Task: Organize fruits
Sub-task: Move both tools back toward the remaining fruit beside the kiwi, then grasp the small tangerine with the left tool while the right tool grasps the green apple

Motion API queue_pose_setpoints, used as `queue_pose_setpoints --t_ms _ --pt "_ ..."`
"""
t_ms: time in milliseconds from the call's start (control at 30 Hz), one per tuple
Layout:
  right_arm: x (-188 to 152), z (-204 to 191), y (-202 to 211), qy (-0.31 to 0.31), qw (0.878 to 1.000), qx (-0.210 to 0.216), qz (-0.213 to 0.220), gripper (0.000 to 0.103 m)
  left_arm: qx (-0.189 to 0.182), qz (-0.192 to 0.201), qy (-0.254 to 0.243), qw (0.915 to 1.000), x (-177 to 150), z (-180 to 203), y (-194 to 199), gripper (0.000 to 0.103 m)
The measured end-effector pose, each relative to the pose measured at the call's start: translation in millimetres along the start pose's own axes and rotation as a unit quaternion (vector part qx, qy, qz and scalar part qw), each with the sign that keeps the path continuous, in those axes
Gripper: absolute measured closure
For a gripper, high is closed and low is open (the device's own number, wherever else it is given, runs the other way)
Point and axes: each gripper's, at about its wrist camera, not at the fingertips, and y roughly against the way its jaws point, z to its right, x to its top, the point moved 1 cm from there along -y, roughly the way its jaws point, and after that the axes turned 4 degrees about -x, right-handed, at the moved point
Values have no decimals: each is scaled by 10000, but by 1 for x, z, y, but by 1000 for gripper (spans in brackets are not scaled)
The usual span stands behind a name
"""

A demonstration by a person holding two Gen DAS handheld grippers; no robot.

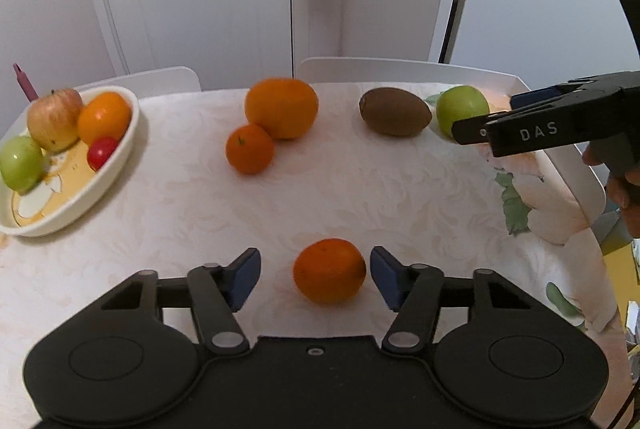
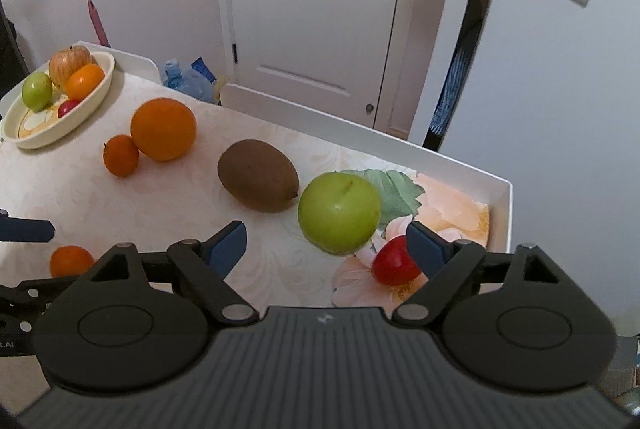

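My left gripper (image 1: 315, 275) is open, its blue pads on either side of a small orange (image 1: 329, 271) on the table, not touching it. My right gripper (image 2: 326, 243) is open, low over the table near a green apple (image 2: 339, 212) and a red cherry tomato (image 2: 396, 261) that sits by its right pad. A kiwi (image 2: 258, 181), a big orange (image 2: 163, 135) and a small tangerine (image 2: 121, 155) lie loose on the table. A cream bowl (image 1: 120, 165) at the far left holds a red-yellow apple (image 1: 54, 119), an orange, a green apple and a cherry tomato.
The table has a pale patterned cloth and a white raised rim (image 2: 460, 159). White chair backs (image 1: 400, 69) stand behind it. A white door (image 2: 312, 9) is beyond. A plastic bottle (image 2: 176, 77) sits behind the table.
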Motion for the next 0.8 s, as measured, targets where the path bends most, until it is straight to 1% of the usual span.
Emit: queue_pose_setpoints --t_ms 33,100,133,167,200,300,400,500,800 --pt "0 0 -2 36 10000 11 -4 2 1 -15 4 10000 -1 0 -2 39" --pt "1 -1 -6 103 9999 34 0 2 -10 -51 8 10000 -2 2 -5 47" --pt "1 -2 -8 142 9999 36 -4 3 -41 -73 20 10000 -3 2 -6 54" --pt "2 -2 -10 168 9999 33 -10 5 -83 -88 44 9999 -3 3 -7 58" --pt "2 -3 -12 192 9998 42 -18 6 -104 -97 50 9999 -3 3 -7 58" --pt "4 -4 -16 236 9997 60 -17 7 -68 -92 -24 9999 -2 5 -7 59" --pt "5 -4 -21 297 9995 61 -43 12 -90 -105 3 9999 -1 4 -7 59" --pt "6 -4 -24 356 9994 22 -42 14 -62 -94 -13 9999 -1 5 -6 60" --pt "8 -2 -34 391 9991 -57 -121 24 -30 -73 71 9999 0 1 -4 60"
